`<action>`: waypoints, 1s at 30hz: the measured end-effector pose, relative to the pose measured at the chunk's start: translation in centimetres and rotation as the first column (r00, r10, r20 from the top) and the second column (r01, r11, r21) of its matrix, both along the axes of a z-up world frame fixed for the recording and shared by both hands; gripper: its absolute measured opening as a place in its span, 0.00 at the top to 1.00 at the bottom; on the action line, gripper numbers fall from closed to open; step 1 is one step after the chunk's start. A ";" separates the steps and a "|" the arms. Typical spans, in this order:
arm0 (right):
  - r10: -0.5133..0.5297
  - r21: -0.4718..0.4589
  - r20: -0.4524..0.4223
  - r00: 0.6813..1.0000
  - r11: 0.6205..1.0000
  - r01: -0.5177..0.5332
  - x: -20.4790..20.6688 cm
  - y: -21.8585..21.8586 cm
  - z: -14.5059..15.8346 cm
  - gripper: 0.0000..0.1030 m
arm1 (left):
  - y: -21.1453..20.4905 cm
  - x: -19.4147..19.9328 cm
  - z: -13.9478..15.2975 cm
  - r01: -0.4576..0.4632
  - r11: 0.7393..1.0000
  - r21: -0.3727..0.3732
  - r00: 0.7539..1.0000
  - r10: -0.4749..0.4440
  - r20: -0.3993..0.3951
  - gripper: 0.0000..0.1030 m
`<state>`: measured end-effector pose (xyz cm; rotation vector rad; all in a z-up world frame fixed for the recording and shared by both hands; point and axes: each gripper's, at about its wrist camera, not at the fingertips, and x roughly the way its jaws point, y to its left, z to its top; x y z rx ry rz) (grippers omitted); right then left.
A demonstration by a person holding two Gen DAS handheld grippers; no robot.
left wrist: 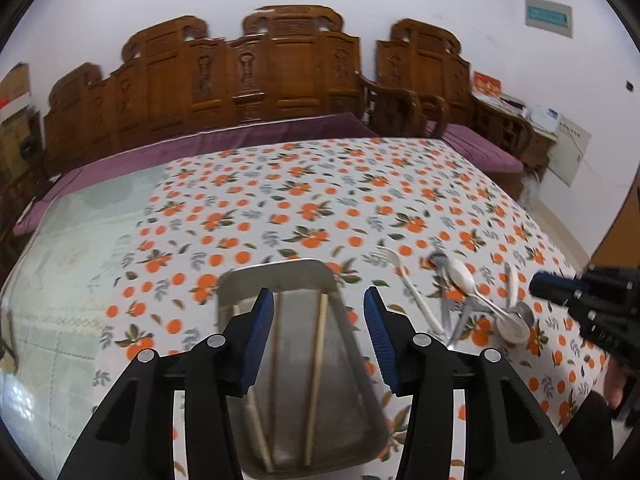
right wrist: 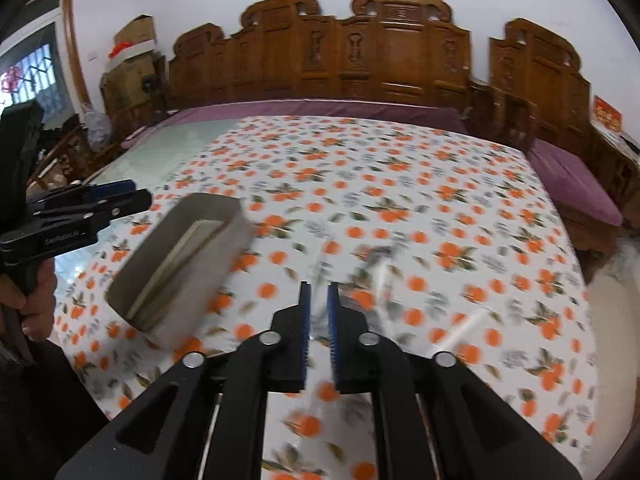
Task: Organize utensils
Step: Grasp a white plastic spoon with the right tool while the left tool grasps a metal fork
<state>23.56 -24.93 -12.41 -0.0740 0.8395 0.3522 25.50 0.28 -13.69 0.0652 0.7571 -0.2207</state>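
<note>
A: Where is the metal tray (left wrist: pixel 280 276), and how does it lie?

B: On the orange-print tablecloth (left wrist: pixel 304 184), right under the left gripper (left wrist: pixel 319 304). Its long axis runs away from that gripper toward the carved wooden bench (left wrist: pixel 248 72). In the right wrist view it sits to the left, angled, its far end toward the upper right.

A: What is in it?

B: Chopsticks (left wrist: pixel 318 360), lengthwise along the tray. I count at least three sticks; the left gripper's finger hides part of them.

A: And the loose utensils?

B: In a heap right of the tray: one white-handled fork (left wrist: pixel 404 280), tines toward the bench, and at least two white spoons (left wrist: pixel 462 274) crossed with several metal pieces (left wrist: pixel 486 304). The overlap defeats an exact count.

A: The jaws?

B: The left gripper's stand apart with nothing between them, just the tray below. The right gripper (right wrist: pixel 319 300) shows a narrow gap, also empty, above the blurred heap.

A: Anything in the way?

B: The right gripper's tip is just beside the heap.
</note>
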 end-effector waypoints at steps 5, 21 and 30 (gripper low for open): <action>-0.037 -0.045 -0.014 0.999 0.998 0.037 0.2 -2.8 -0.7 0.80 | -2.7 -0.3 -0.8 0.062 0.998 0.008 0.998 -0.062 -0.012 0.47; 0.002 -0.148 -0.202 0.979 0.988 -0.032 5.9 -1.1 -8.9 0.76 | -6.4 -1.2 -2.6 0.160 0.987 0.014 0.986 -0.159 -0.052 0.47; 0.042 -0.179 -0.210 0.977 0.980 -0.080 6.8 -0.5 -9.4 0.96 | -7.3 -1.2 -3.1 0.178 0.984 0.022 0.982 -0.177 -0.063 0.47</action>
